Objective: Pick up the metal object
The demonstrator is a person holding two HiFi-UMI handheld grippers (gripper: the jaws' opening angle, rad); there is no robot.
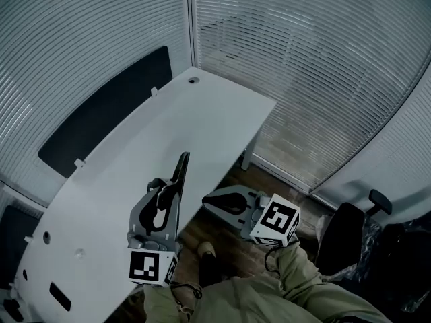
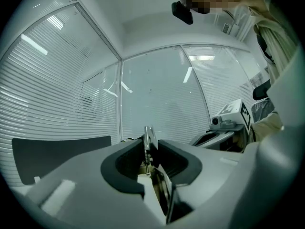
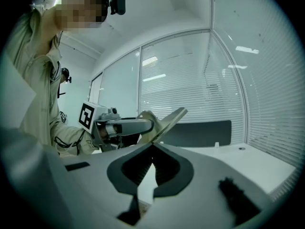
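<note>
Metal object [image 1: 180, 180], a long dark flat strip, is pinched between the jaws of the left tool [image 1: 168, 197] and lifted clear of the white worktop [image 1: 135, 140], its far end slanting up and away from the person. In the left gripper view the metal object [image 2: 148, 142] shows edge-on, thin and upright, with the left tool [image 2: 150, 149] pressed on both its sides. The right tool [image 1: 217, 204] hangs beside the worktop's edge, over the wooden floor [image 1: 202, 227], near the left one but apart from it. Its own view shows the right tool [image 3: 152, 149] with its jaws pressed together, nothing between them.
</note>
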